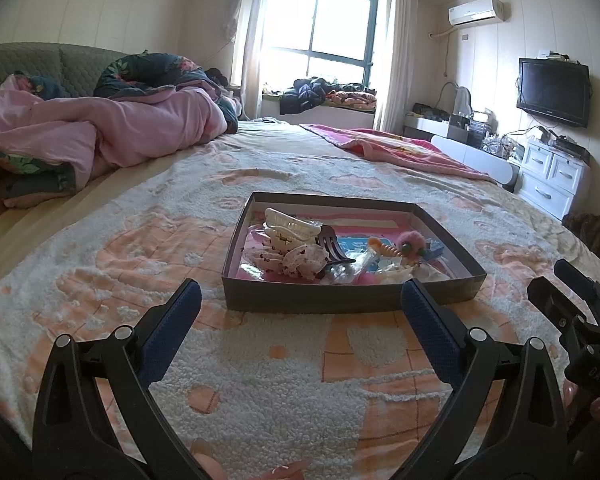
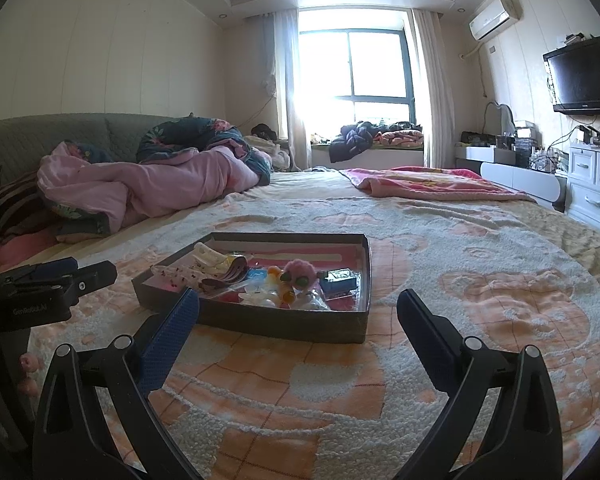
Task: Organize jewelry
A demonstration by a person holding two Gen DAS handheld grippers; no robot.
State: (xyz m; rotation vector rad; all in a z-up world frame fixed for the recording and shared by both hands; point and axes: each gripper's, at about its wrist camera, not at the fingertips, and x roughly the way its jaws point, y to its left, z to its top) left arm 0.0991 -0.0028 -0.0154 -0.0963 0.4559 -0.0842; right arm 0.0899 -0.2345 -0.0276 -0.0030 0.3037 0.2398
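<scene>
A shallow dark box [image 1: 340, 300] sits on the bed's fleece blanket, also in the right wrist view [image 2: 284, 326]. It holds white hair claws [image 1: 288, 226], floral scrunchies [image 1: 300, 260], a brown claw clip [image 1: 332, 246], a pink fuzzy clip [image 1: 410, 242] [image 2: 300, 270] and other small accessories. My left gripper [image 1: 300, 302] is open and empty, just short of the box's near wall. My right gripper [image 2: 298, 312] is open and empty, near the box's right front corner. Each gripper shows at the other view's edge.
A pink quilt [image 1: 100, 128] is heaped at the back left of the bed. A pink blanket [image 1: 400, 146] lies at the back right. White drawers [image 1: 552, 176] and a wall TV [image 1: 554, 92] stand to the right. The orange-and-white blanket [image 2: 480, 280] spreads around the box.
</scene>
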